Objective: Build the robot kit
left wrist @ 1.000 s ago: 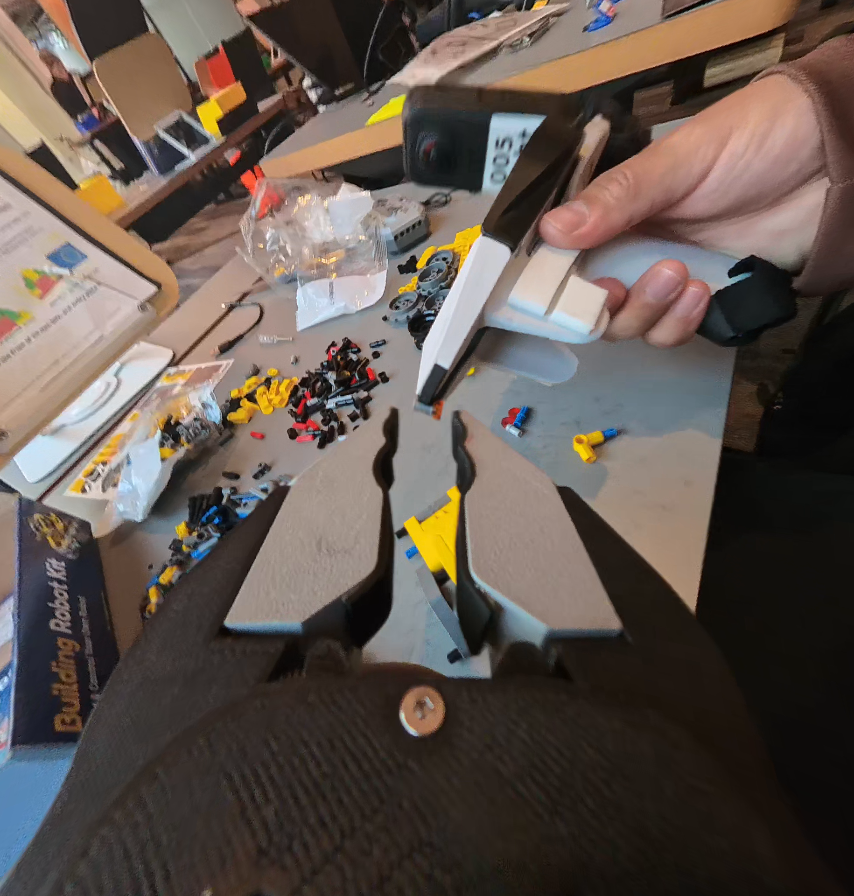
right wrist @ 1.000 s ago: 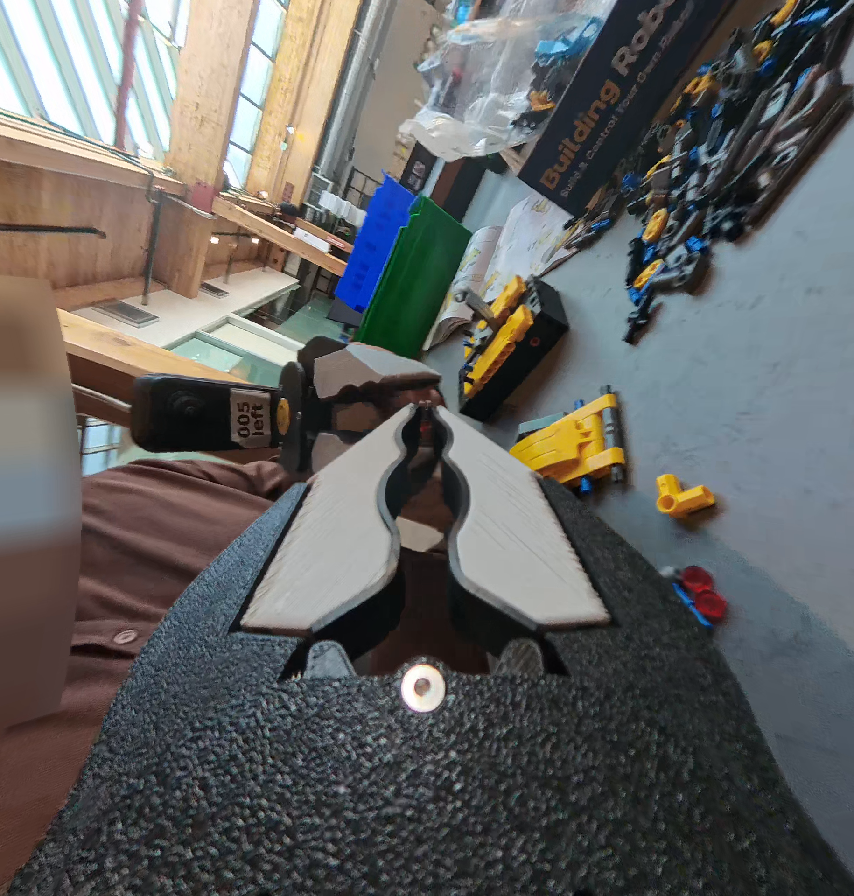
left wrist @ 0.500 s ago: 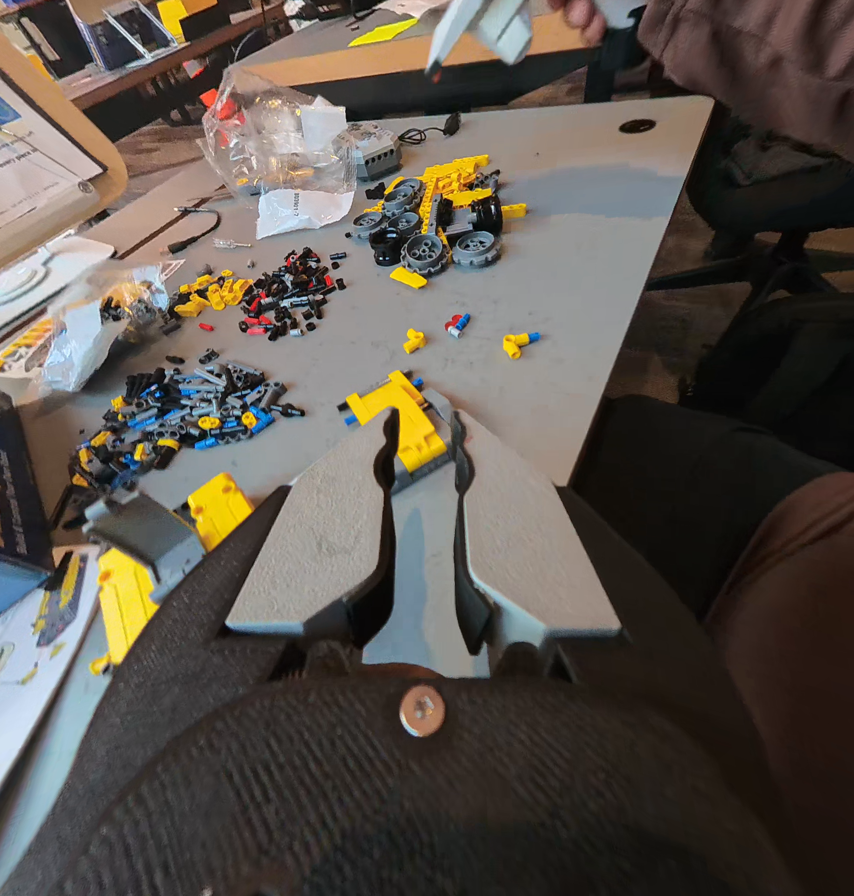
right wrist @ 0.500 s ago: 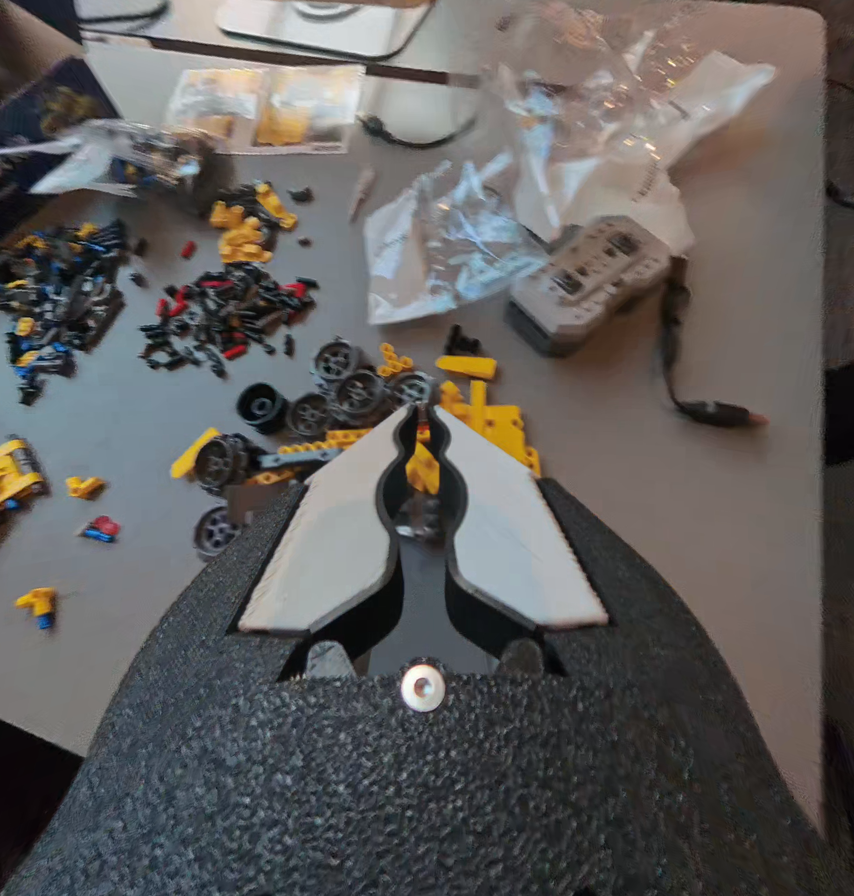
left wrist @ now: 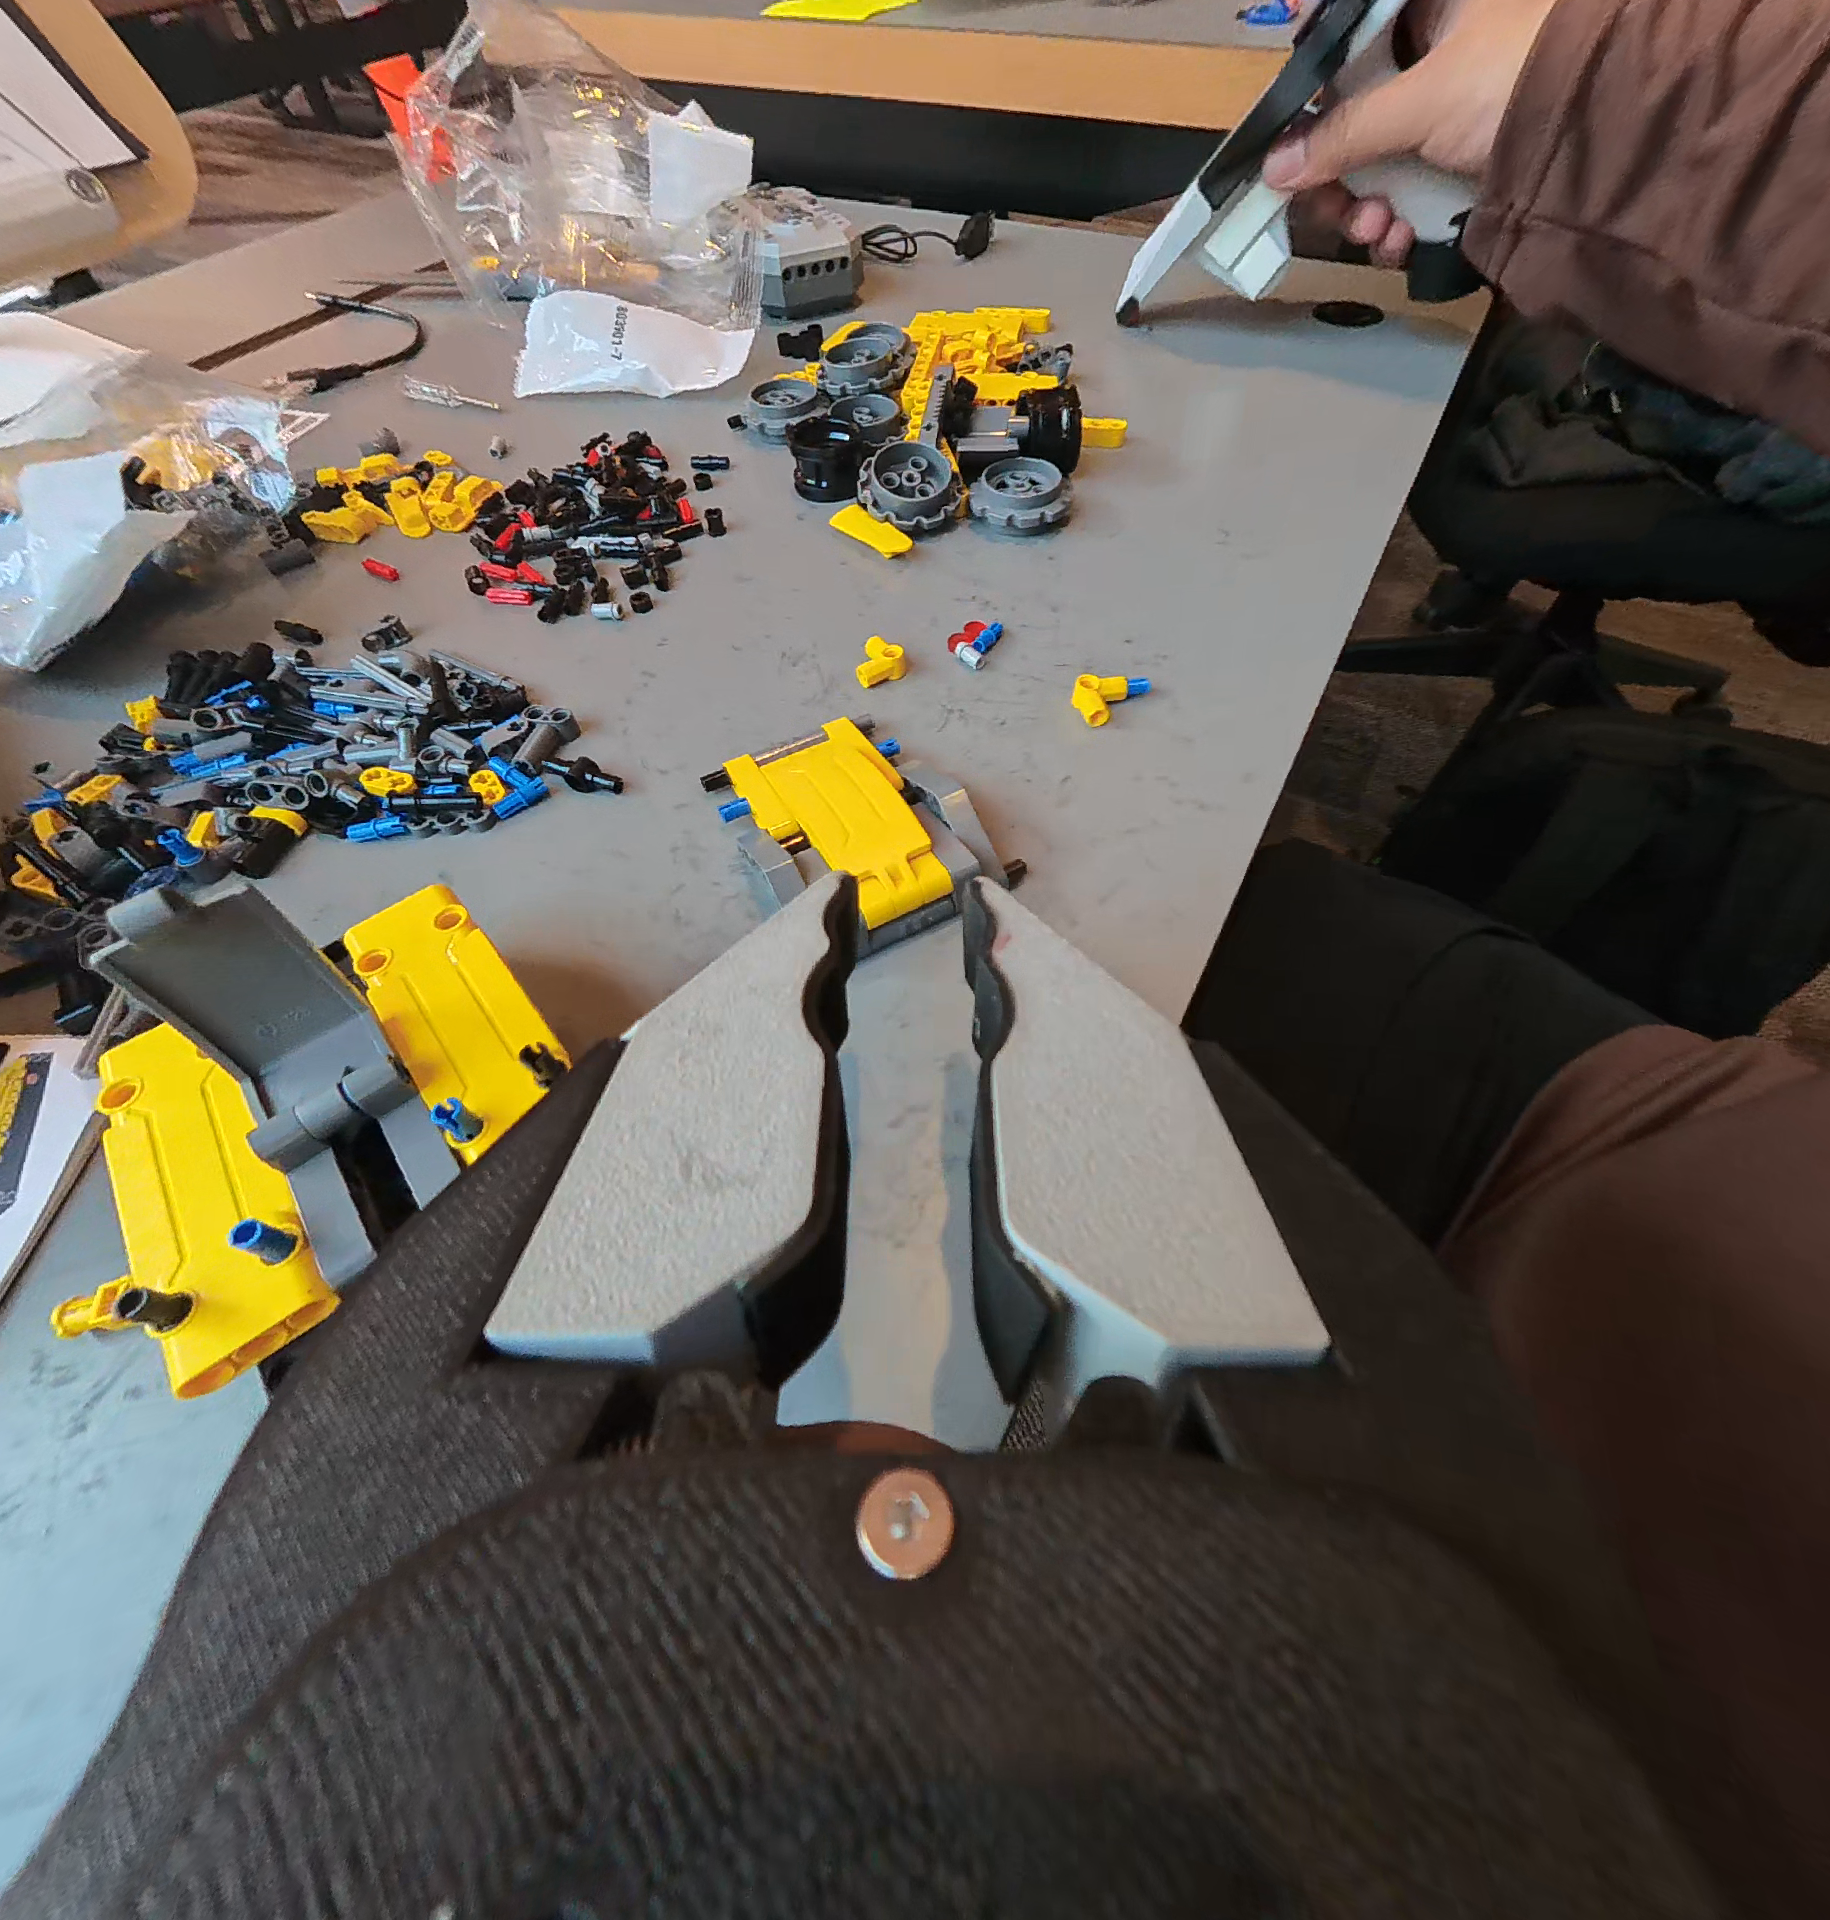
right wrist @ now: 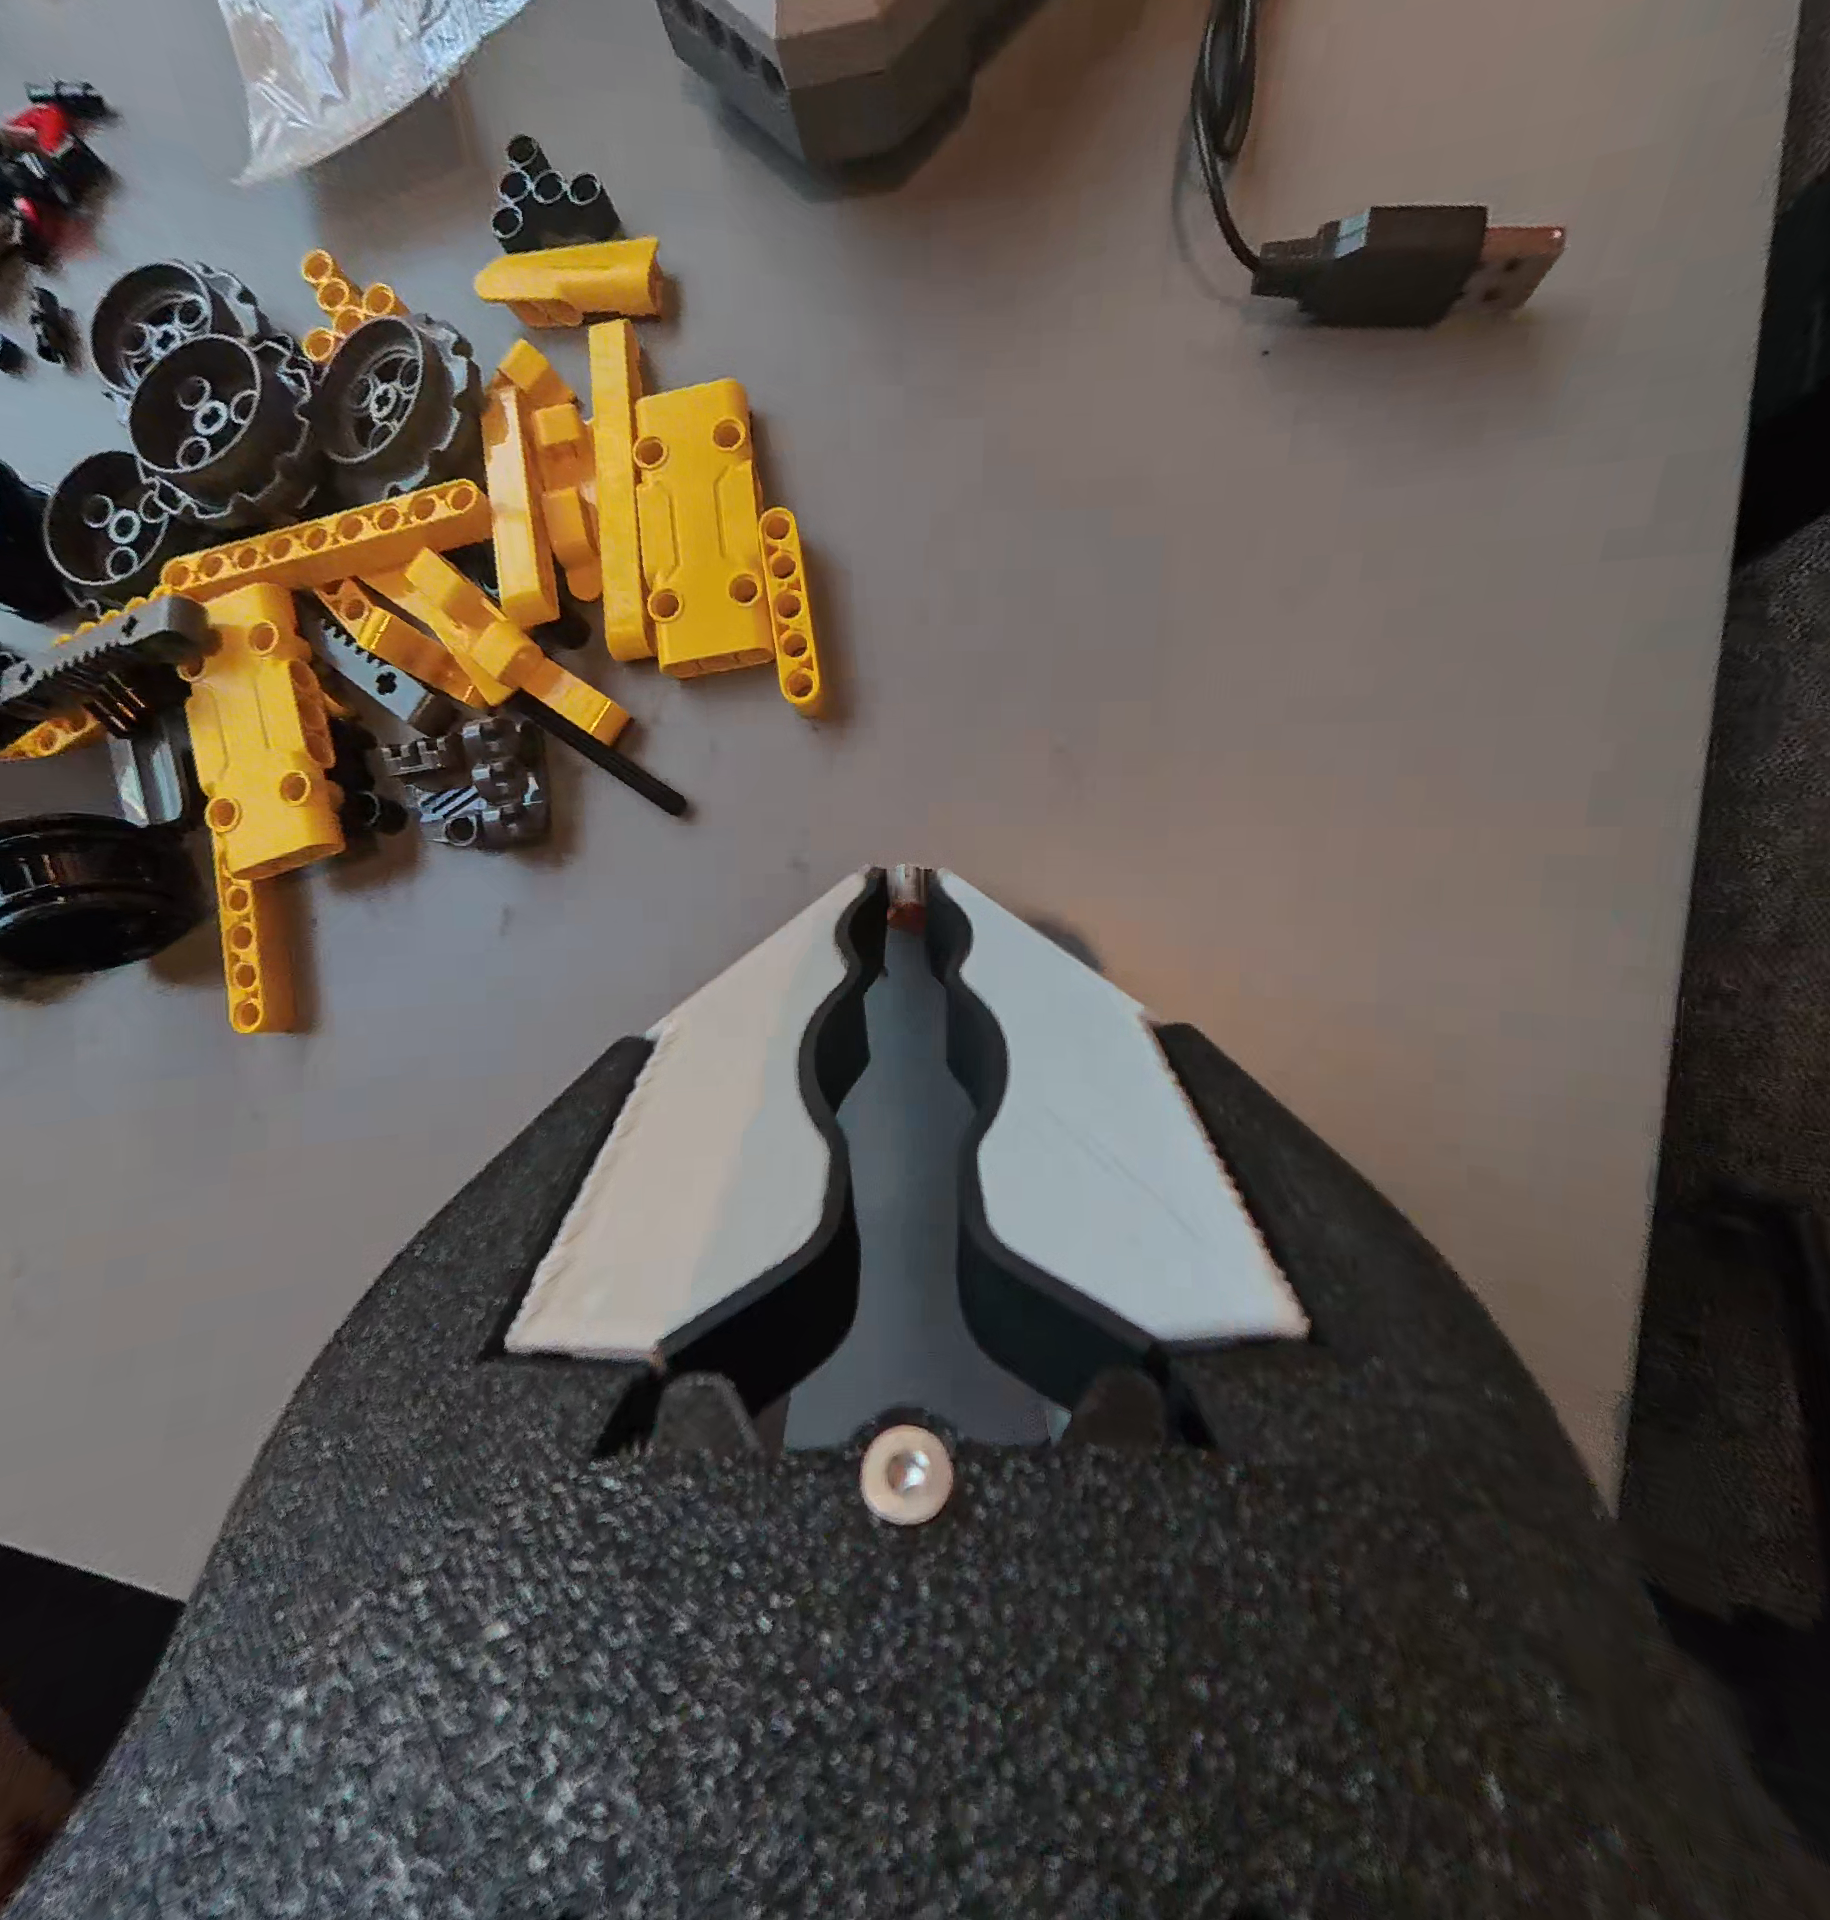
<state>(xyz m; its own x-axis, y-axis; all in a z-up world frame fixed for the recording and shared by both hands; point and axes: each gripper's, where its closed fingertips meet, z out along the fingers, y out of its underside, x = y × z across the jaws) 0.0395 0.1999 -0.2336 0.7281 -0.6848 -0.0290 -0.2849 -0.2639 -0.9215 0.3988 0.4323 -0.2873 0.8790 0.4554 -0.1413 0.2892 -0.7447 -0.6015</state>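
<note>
Left wrist view: our left gripper (left wrist: 906,914) jaws gape empty beside a yellow panel (left wrist: 838,810); a bag (left wrist: 80,520) holds parts; right gripper (right wrist: 903,883) jaws pinch a small part (right wrist: 903,894).

Wheels (right wrist: 215,416) left of beams (right wrist: 620,499); plug (right wrist: 1399,265) right.

Grey box (right wrist: 838,73) cut off above

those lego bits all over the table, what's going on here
A person holds a hand-held gripper in each hand over a grey table strewn with sorted building-kit parts. The left hand-held gripper is open, its tips just short of a small yellow-and-grey assembly. The right hand-held gripper is nearly shut on a tiny reddish piece, beside the pile of yellow beams and wheels.
</note>
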